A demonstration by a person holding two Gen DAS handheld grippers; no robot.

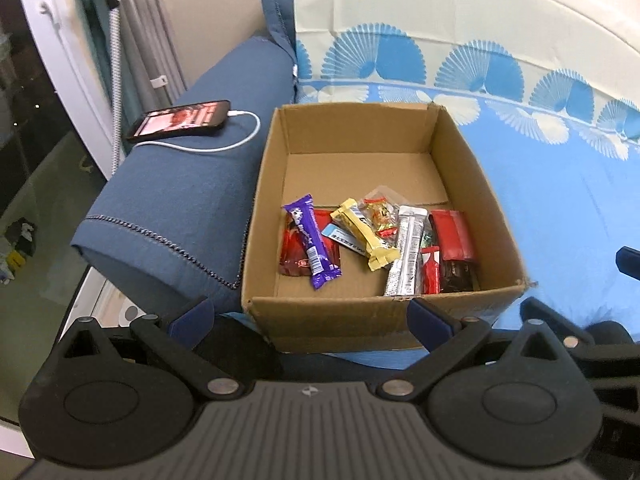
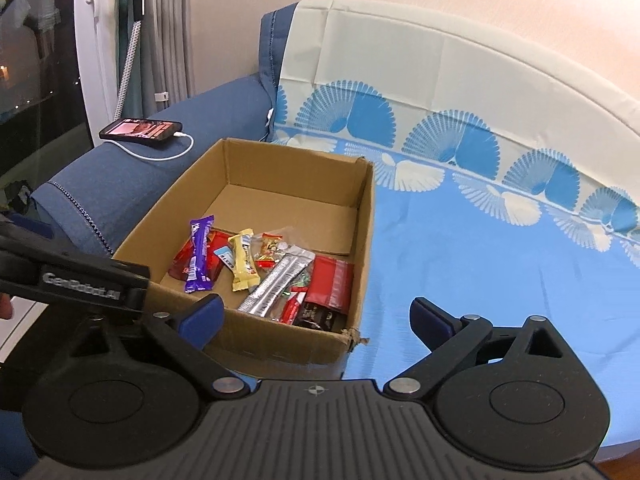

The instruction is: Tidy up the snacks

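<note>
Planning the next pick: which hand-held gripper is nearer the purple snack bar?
Left, probably. The left hand-held gripper faces the box with the purple snack bar just ahead; the right hand-held gripper sits by the box's opposite corner.

Both grippers hang apart from everything, tilted downward. The left gripper (image 1: 310, 314) has its 2 blue-tipped fingers (image 1: 192, 316) spread wide with nothing between them. The right gripper (image 2: 316, 316) is the same: jaws wide, pads bare, nothing gripped. In the right wrist view, the black body of the left gripper (image 2: 76, 276) juts in from the left edge, just beside the right one's left finger (image 2: 202, 314). A fingertip of the person's hand (image 2: 5, 306) shows at that same edge.
</note>
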